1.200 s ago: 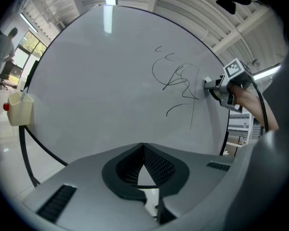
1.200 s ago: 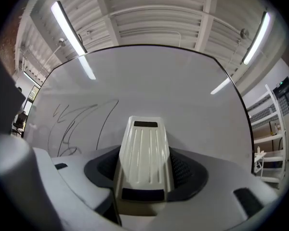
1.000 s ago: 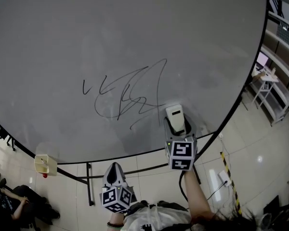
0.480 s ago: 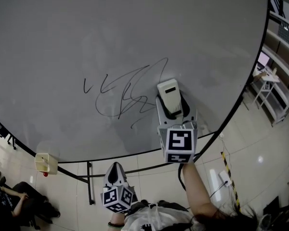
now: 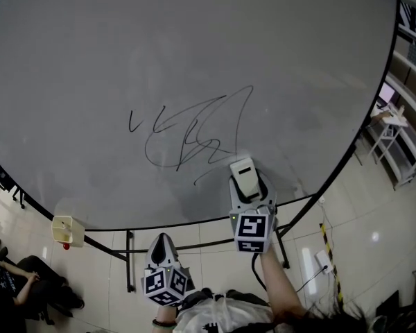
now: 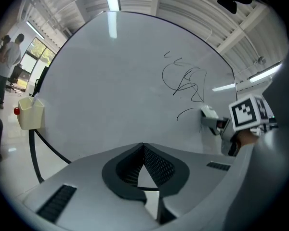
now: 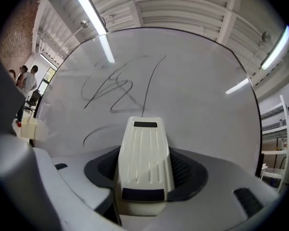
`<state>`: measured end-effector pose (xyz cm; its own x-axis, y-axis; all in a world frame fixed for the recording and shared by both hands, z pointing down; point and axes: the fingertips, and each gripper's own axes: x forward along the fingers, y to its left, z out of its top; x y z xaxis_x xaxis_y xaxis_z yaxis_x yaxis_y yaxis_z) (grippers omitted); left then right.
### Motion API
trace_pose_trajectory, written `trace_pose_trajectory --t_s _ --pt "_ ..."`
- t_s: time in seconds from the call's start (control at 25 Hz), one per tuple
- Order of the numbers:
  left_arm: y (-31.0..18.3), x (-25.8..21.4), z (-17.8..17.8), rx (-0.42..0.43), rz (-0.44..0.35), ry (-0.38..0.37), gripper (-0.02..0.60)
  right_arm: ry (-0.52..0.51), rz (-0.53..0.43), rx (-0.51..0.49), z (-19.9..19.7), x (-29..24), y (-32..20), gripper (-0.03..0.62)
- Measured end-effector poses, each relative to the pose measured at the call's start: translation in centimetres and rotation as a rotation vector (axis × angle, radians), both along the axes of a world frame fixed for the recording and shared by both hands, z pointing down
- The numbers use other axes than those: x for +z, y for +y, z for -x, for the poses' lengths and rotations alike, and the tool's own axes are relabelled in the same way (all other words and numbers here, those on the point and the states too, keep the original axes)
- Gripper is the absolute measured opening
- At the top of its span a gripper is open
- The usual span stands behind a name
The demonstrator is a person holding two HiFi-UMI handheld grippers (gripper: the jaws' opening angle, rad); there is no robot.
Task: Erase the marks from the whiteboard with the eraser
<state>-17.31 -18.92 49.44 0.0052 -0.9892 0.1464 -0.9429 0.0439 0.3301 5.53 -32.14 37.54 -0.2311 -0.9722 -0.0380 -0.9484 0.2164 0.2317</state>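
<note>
A large whiteboard (image 5: 194, 54) fills the head view, with black scribbled marks (image 5: 187, 137) near its middle. My right gripper (image 5: 247, 186) is shut on a cream eraser (image 5: 243, 172), which sits at the board just below and right of the scribble. In the right gripper view the eraser (image 7: 143, 158) lies between the jaws, pointing at the marks (image 7: 111, 88). My left gripper (image 5: 165, 250) hangs low, off the board, its jaws closed together with nothing held. The left gripper view shows the marks (image 6: 185, 83) and the eraser (image 6: 209, 117) at the right.
A cream box (image 5: 64, 230) hangs at the board's lower left edge. The board's black stand (image 5: 128, 259) rises from a tiled floor. A person (image 5: 14, 290) sits at the lower left. White shelving (image 5: 402, 137) stands at the right.
The eraser went up onto the right end of the scribble, then came back down and right to below it. The left gripper stayed low.
</note>
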Motion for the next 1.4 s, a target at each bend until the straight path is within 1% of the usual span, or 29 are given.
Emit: trace_pose_trajectory --t_s 0.12,0.2,0.28,0.36,0.44,0.52,0.56,0.6,0.68,0.8,0.88,0.92,1.0,1.04,1.16,1.2,1.24,1.28,1.32,1.4 --pt "-0.1 0.0 -0.6 0.013 -0.001 0.0 -0.005 -0.061 -0.125 0.017 -0.7 -7.6 -0.3 0.276" --pt "0.0 0.1 -1.1 0.025 0.001 0.0 -0.005 -0.08 -0.163 0.018 -0.8 -9.1 -0.5 0.276" --pt "0.2 0.1 -1.1 0.028 0.002 -0.001 -0.005 -0.057 -0.143 0.012 -0.6 -6.5 -0.4 0.278" --pt "0.3 0.0 -0.7 0.02 0.002 -0.003 -0.005 -0.014 -0.056 0.004 -0.2 -0.8 -0.1 0.278" --pt "0.4 -0.1 -0.2 0.008 -0.001 -0.004 -0.005 0.052 0.033 0.006 -0.1 5.4 0.1 0.278" --pt "0.6 -0.2 0.3 -0.005 -0.002 -0.005 -0.005 0.117 0.056 0.005 -0.3 8.8 0.1 0.276" --pt "0.7 -0.2 0.5 -0.01 0.0 -0.005 -0.005 0.131 0.041 -0.001 -0.5 8.9 0.0 0.276" --pt "0.7 -0.1 0.6 -0.014 0.002 -0.005 -0.005 0.134 0.01 -0.002 -0.7 7.6 -0.2 0.276" --pt "0.7 -0.1 0.7 -0.016 0.004 -0.005 -0.005 0.118 -0.087 0.018 -1.9 2.2 -0.6 0.276" --pt "0.6 -0.1 0.2 -0.003 0.005 -0.009 -0.005 0.036 -0.217 0.055 -4.0 -6.5 -0.9 0.276" --pt "0.4 -0.1 -0.2 0.009 0.006 -0.01 -0.005 -0.027 -0.251 0.053 -4.7 -9.5 -1.0 0.276" --pt "0.4 0.0 -0.4 0.012 0.005 -0.01 -0.005 -0.047 -0.256 0.049 -4.7 -9.6 -1.1 0.275" --pt "0.4 0.0 -0.6 0.014 0.005 -0.011 -0.005 -0.061 -0.23 0.041 -4.0 -6.9 -1.0 0.278" --pt "0.3 0.0 -0.6 0.014 0.004 -0.012 -0.005 -0.045 -0.19 0.033 -3.3 -4.1 -0.8 0.278" --pt "0.2 -0.2 -0.4 0.008 0.002 -0.015 -0.005 0.087 -0.003 -0.014 -0.8 6.5 -0.2 0.277" --pt "0.2 -0.3 -0.3 0.004 0.002 -0.015 -0.005 0.115 0.051 -0.034 -0.1 9.5 0.0 0.276" --pt "0.3 -0.3 -0.2 0.0 0.002 -0.014 -0.005 0.131 0.084 -0.045 0.2 11.3 0.2 0.276" --pt "0.3 -0.3 -0.2 -0.003 0.004 -0.013 -0.005 0.137 0.095 -0.043 0.0 11.7 0.3 0.276" --pt "0.3 -0.2 -0.2 -0.005 0.006 -0.013 -0.005 0.131 0.086 -0.029 -0.6 10.6 0.2 0.276" --pt "0.3 -0.1 -0.1 -0.008 0.009 -0.012 -0.005 0.07 0.025 0.005 -2.4 6.1 -0.3 0.276"
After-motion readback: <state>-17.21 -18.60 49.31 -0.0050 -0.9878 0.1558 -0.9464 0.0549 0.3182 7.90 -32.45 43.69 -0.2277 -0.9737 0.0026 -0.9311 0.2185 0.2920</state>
